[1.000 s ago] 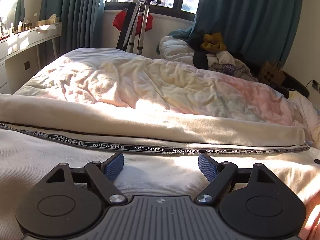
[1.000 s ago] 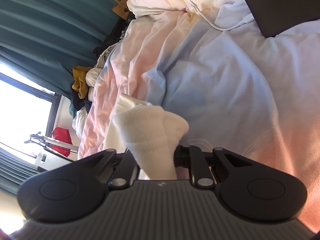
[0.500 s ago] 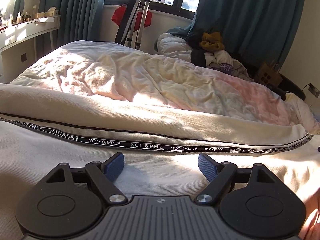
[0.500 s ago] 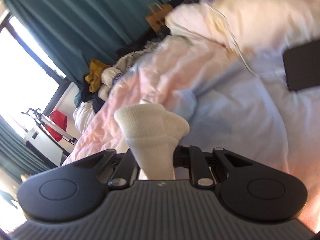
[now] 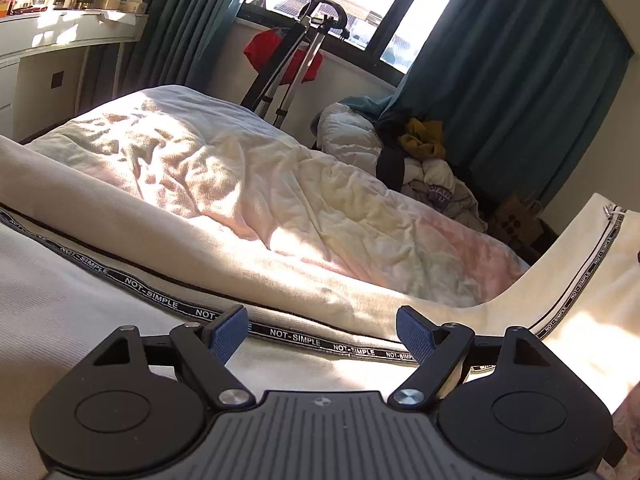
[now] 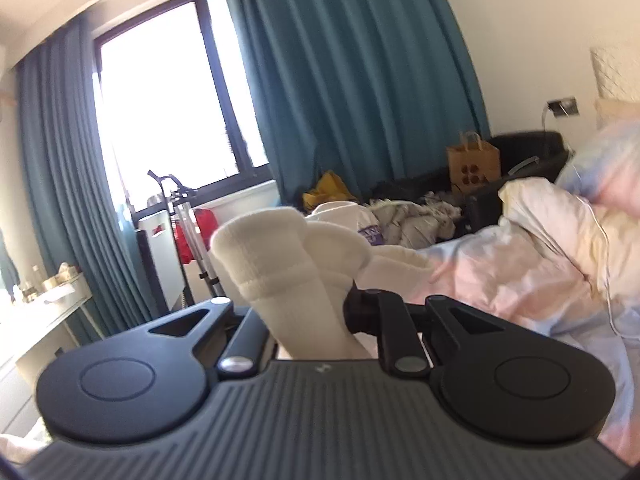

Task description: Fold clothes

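Note:
A cream garment (image 5: 80,312) with a black "NOT-SIMPLE" band (image 5: 296,338) lies spread on the bed under my left gripper (image 5: 322,334), which is open with its blue pads just above the band. The garment's right end (image 5: 592,264) is lifted off the bed. In the right wrist view my right gripper (image 6: 308,312) is shut on the garment's thick ribbed cream edge (image 6: 280,256), which bunches up between the jaws and hides the fingertips.
A rumpled pastel duvet (image 5: 248,176) covers the bed beyond the garment. A heap of clothes (image 5: 424,160) lies at the far side by teal curtains. A folded metal stand (image 5: 288,68), white dresser (image 5: 60,60) and brown paper bag (image 6: 474,164) stand around the bed.
My right gripper has lifted and swung up with the cream edge, from facing the bed to facing the window. The garment's right end rose. My left gripper stays open, tilted slightly.

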The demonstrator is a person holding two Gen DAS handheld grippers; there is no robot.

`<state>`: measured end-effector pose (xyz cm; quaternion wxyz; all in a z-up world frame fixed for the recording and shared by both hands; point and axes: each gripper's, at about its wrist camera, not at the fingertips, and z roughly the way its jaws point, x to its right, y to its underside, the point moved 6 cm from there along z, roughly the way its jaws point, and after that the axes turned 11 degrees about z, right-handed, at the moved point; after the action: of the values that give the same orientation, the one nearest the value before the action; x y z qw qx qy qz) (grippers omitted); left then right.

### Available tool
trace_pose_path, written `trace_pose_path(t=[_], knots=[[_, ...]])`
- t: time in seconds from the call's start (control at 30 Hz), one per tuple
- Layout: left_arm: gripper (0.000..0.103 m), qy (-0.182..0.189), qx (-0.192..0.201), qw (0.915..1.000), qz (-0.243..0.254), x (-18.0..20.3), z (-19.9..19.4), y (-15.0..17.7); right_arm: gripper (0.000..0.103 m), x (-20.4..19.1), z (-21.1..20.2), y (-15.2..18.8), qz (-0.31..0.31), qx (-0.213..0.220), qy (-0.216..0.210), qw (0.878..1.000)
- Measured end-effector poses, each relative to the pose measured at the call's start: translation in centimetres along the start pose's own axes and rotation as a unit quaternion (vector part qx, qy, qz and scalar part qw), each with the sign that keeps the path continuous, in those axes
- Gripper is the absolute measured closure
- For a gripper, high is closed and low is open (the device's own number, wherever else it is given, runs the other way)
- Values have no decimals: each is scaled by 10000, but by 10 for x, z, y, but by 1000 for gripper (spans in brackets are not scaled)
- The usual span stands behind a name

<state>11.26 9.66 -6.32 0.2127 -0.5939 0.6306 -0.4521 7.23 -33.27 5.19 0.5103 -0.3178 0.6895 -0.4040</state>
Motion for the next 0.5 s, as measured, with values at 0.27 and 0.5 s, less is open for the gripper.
trace_pose_path(t=[0.27,0.5], knots=[[20,-184,634,9938,-898,-70,-38,-34,88,-133,-41,116,-1979,-372,-1033,9741],[20,41,341,9944,-999,-73,-26,-25,87,-163,-54,270,-3567,-1515,-1503,9095]])
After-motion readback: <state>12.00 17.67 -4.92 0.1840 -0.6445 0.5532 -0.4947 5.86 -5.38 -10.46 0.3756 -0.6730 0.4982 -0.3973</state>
